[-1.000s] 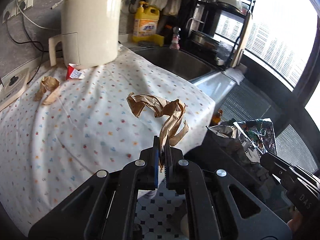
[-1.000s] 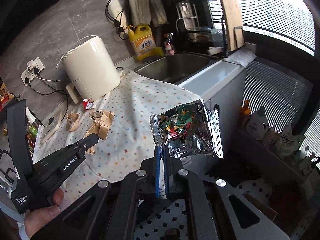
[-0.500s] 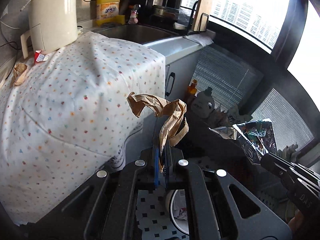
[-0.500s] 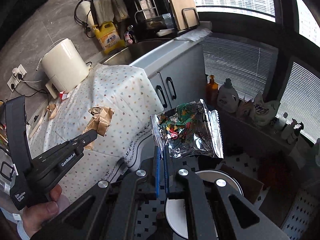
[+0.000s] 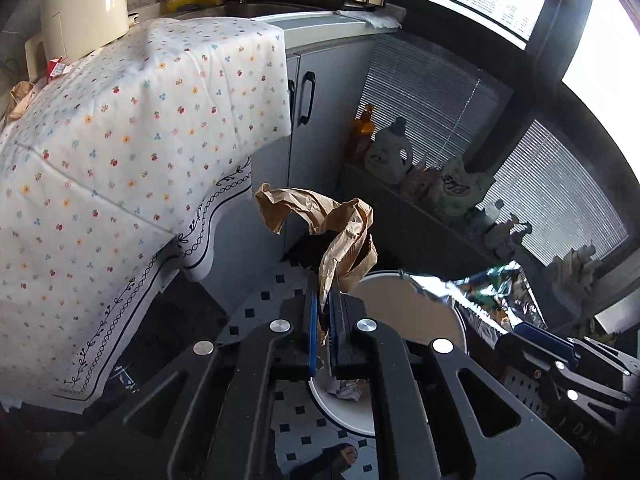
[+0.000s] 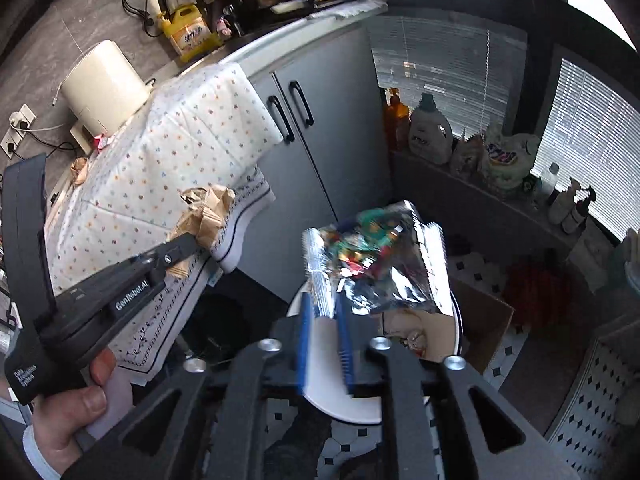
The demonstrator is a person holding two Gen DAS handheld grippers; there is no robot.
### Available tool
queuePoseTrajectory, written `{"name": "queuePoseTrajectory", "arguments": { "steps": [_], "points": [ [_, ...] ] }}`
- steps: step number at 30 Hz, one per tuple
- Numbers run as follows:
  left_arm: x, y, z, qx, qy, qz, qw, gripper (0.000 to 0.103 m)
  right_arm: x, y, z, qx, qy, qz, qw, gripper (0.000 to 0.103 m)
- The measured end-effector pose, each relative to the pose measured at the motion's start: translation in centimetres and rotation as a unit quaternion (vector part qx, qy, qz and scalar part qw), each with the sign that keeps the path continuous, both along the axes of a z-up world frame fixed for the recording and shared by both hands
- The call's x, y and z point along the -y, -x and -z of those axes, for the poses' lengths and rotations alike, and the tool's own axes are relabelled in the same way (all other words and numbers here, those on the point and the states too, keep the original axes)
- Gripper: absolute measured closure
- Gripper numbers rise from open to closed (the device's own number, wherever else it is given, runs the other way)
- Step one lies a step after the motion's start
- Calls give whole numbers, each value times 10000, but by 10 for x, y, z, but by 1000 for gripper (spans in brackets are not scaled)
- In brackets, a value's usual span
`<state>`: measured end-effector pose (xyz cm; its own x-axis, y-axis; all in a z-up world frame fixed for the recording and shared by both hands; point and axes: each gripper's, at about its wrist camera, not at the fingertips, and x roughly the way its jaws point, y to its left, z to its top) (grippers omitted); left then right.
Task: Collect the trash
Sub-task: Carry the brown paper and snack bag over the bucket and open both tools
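My left gripper is shut on a crumpled brown paper strip and holds it above the near rim of a white trash bin on the floor. It also shows in the right wrist view with the paper. My right gripper has its jaws parted over the bin; a silver foil snack wrapper sits blurred between and above the fingertips. The wrapper also shows at the right of the left wrist view. Crumpled paper lies inside the bin.
A counter with a dotted white cloth stands at the left, with a brown paper scrap and a red wrapper near a cream appliance. Grey cabinet doors, bottles on a ledge and a cardboard box surround the bin.
Both grippers have moved lower and closer over the white bin. The right jaws have parted and the foil wrapper is blurred. The left gripper still holds the brown paper.
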<state>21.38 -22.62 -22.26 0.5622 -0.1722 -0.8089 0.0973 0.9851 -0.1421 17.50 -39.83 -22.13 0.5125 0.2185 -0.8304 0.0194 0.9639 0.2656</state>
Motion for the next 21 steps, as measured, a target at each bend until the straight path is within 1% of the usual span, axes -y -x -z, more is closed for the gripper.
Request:
{"name": "queuePoseTrajectory", "arguments": {
  "steps": [1, 5, 9, 15, 17, 18, 19, 20, 21],
  "points": [
    [1, 1, 1, -17, -13, 12, 10000, 98, 2, 3, 2, -7, 18, 43, 10000, 62],
    [7, 6, 7, -81, -57, 87, 9999, 98, 16, 14, 8, -73, 16, 224, 9997, 62],
    [17, 9, 10, -135, -46, 234, 9996, 98, 34, 23, 6, -79, -11, 488, 9988, 62],
    [43, 8, 17, -378, 170, 642, 9971, 97, 57, 35, -5, -30, 31, 829, 9965, 62],
    [52, 8, 18, -476, 290, 761, 9955, 94, 62, 38, -9, 6, 68, 914, 9958, 62],
    [55, 8, 18, -521, 341, 837, 9945, 89, 66, 39, -11, 20, 71, 965, 9953, 62],
    [59, 8, 17, -538, 363, 902, 9938, 81, 68, 41, -14, 34, 73, 1014, 9948, 62],
    [60, 8, 16, -534, 375, 951, 9933, 75, 70, 42, -16, 53, 70, 1059, 9943, 62],
    [62, 8, 12, -509, 387, 1003, 9929, 61, 72, 41, -18, 70, 62, 1091, 9940, 62]
  ]
}}
